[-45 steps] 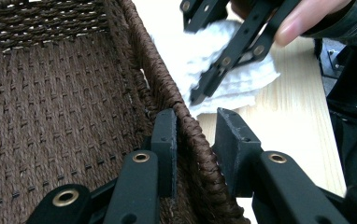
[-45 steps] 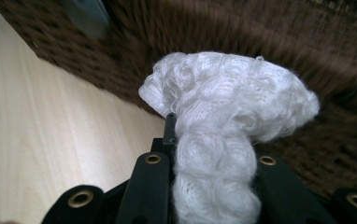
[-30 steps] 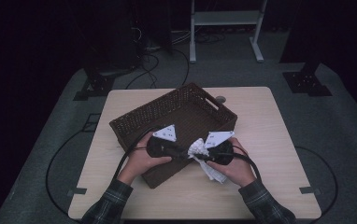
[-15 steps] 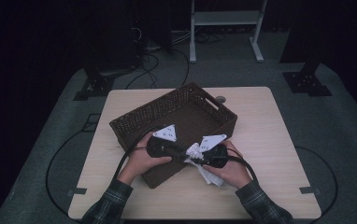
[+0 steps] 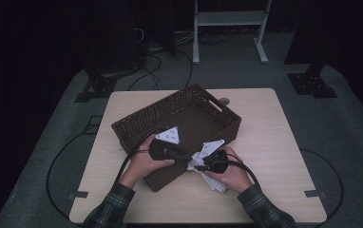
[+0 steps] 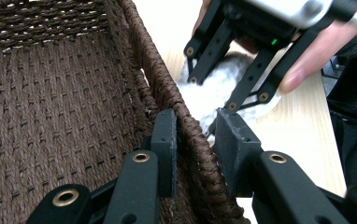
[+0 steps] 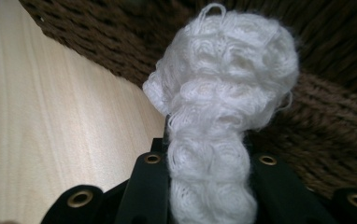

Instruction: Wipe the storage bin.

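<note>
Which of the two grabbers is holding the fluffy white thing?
The right gripper. Its jaws are clamped on the fluffy white cloth just outside the basket. The left gripper instead pinches the brown woven basket by its rim.

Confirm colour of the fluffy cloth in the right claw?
White fluffy knitted cloth; clearest in the right gripper view.

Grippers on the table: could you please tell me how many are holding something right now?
2. The left gripper straddles the basket wall at its near side. The right gripper is shut on the white cloth, just outside that wall, above the table.
</note>
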{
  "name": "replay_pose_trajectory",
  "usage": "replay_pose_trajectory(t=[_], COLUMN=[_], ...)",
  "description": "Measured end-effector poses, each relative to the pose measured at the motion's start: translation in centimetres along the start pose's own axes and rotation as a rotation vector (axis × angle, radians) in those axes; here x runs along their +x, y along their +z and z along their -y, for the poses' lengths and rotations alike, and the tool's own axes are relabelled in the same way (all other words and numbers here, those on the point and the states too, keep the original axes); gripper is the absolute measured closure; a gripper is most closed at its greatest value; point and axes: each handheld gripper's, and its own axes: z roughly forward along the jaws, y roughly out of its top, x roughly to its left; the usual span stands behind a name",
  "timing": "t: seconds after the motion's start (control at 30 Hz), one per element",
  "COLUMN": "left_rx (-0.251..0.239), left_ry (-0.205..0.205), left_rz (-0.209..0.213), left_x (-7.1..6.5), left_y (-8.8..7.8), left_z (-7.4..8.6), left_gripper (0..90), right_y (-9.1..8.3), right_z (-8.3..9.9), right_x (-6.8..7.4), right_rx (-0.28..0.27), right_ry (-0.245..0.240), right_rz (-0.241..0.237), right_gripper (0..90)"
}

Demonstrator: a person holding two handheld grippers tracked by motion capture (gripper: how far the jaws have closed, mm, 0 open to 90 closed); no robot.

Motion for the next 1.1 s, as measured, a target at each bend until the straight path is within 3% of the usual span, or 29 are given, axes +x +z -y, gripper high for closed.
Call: replay_pose_trajectory(t=[0.33,0.6,0.83,1.1], left_rx=[0.005,0.008,0.004,0.002], left_ry=[-0.002,-0.018,-0.046,-0.078], left_rz=[-0.002,-0.021,-0.051,-0.091], left_x=[0.0,0.0,0.2,0.6], left_y=[0.1,0.5,1.5,2.8], left_z=[-0.1,-0.4,-1.2,-2.3], left_gripper=[69.0,69.6,69.9,70.1], right_y=[1.8,1.6,1.3,1.1], right_z=[1.0,1.3,1.8,2.1], right_x=[0.0,-0.1,-0.5,-0.9], right_rx=[0.011,0.007,-0.012,-0.018], right_ry=[0.023,0.027,0.082,0.086], right_rz=[-0.021,-0.009,0.015,0.040], right_gripper=[75.6,75.4,75.3,75.5])
